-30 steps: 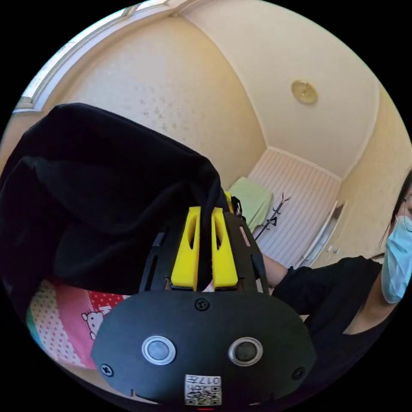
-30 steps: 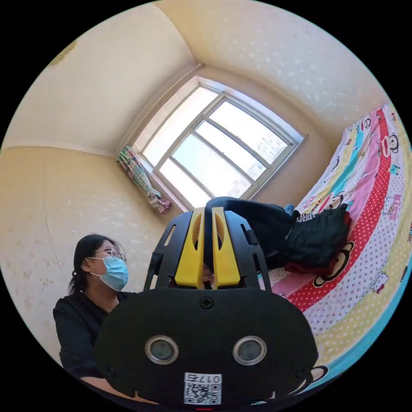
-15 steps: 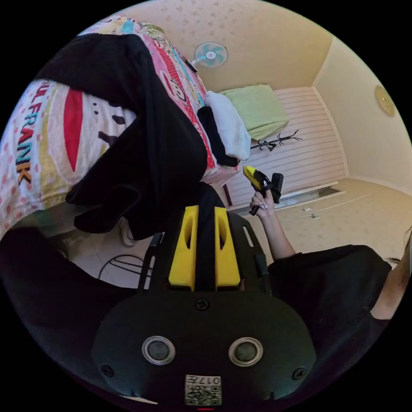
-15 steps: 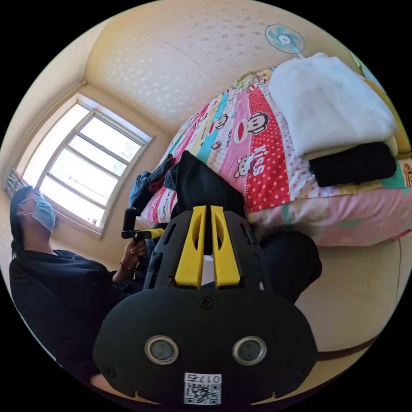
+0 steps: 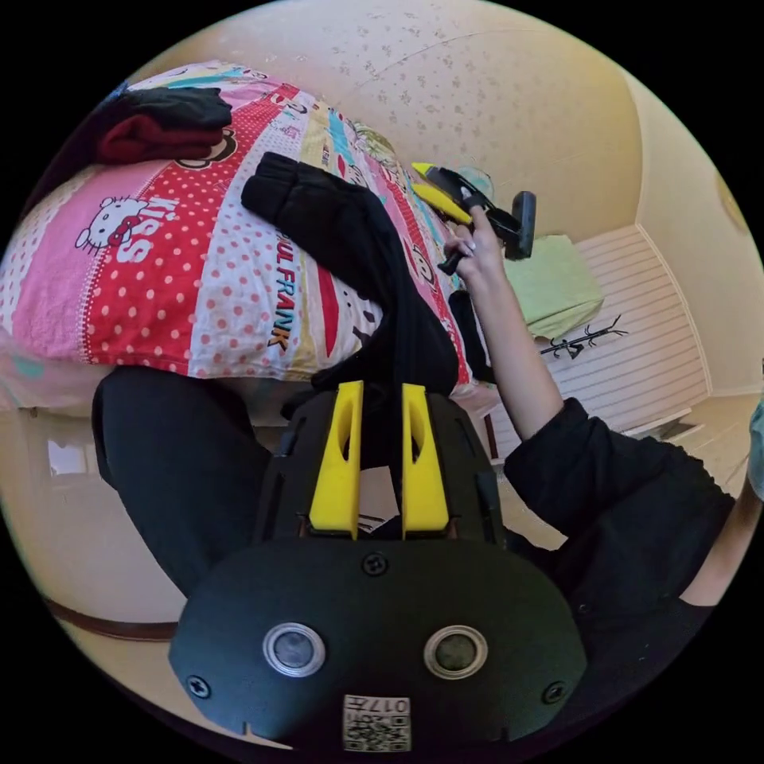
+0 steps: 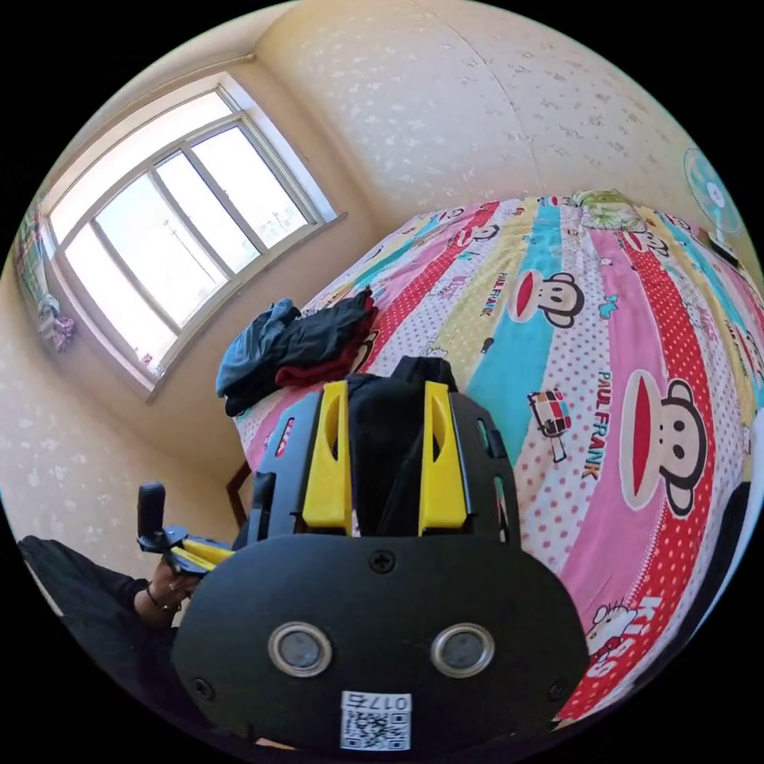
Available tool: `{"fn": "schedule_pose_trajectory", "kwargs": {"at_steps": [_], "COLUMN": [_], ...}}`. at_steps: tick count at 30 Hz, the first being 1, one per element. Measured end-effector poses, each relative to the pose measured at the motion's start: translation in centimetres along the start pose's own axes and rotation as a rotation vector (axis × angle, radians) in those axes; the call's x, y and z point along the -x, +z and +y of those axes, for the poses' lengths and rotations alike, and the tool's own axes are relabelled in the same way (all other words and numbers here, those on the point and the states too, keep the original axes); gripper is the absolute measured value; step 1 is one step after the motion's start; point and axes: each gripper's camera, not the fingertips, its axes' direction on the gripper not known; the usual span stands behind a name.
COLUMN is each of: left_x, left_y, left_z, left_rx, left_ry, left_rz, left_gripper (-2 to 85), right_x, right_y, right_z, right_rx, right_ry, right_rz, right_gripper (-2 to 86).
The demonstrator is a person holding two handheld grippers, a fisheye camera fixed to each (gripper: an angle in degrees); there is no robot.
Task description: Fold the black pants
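The black pants (image 5: 342, 223) lie stretched across the cartoon-print bed (image 5: 159, 286), one end hanging over the near edge. That end runs between the jaws of my left gripper (image 5: 382, 386), which press on the bunched fabric just below the bed's edge. My right gripper (image 5: 434, 185), held in a hand, hovers over the bed past the pants with its jaws spread. In the right gripper view my right gripper (image 6: 386, 386) stands wide open, with the black pants (image 6: 390, 414) lying on the bed behind the gap. My left gripper (image 6: 208, 551) sits low at the left.
A pile of dark and red clothes (image 6: 294, 350) sits on the bed (image 6: 605, 334) near the window (image 6: 175, 239). The person's legs (image 5: 175, 461) and sleeve (image 5: 621, 493) are close to the bed's edge. A green cloth (image 5: 557, 286) and a coat rack (image 5: 585, 341) stand by the far wall.
Both views swung from ceiling and window down to the bed. The pants went from held up to laid across the bed. The right gripper opened and let go of them.
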Motion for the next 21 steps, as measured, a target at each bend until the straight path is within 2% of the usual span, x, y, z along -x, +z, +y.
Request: {"fn": "schedule_pose_trajectory", "kwargs": {"at_steps": [3,6,8,11,13,16,21], "left_x": [-0.1,0.1,0.2,0.3,0.5,0.8,1.5], "left_y": [1.0,1.8,1.2,-0.4,-1.6,-3.0,-2.7], "left_z": [0.7,0.6,-0.1,-1.2,-2.1,-3.6,-5.4], "left_rx": [0.04,0.076,0.048,-0.038,-0.104,-0.224,-0.297], "left_ry": [-0.017,-0.032,-0.044,-0.057,-0.07,-0.099,-0.177], "left_rz": [0.014,0.022,0.035,0.061,0.066,0.076,0.216], "left_gripper": [8.1,8.7,9.9,13.2,15.7,19.1,22.9], "right_x": [-1.8,-4.1,-5.0,-5.7,-6.9,-7.5,-5.0], "right_y": [5.2,11.4,11.3,5.3,-0.2,-5.7,-11.9], "right_z": [-4.3,-5.0,-3.9,-1.2,2.1,6.5,11.9], "right_rx": [0.109,0.426,0.44,0.236,0.095,-0.01,-0.019], "right_ry": [0.053,0.051,0.068,0.084,0.098,0.12,0.029], "right_rz": [0.127,0.248,0.141,-0.104,-0.436,-0.674,-0.869], "right_gripper": [13.4,10.4,7.3,5.2,3.8,2.8,2.0]}}
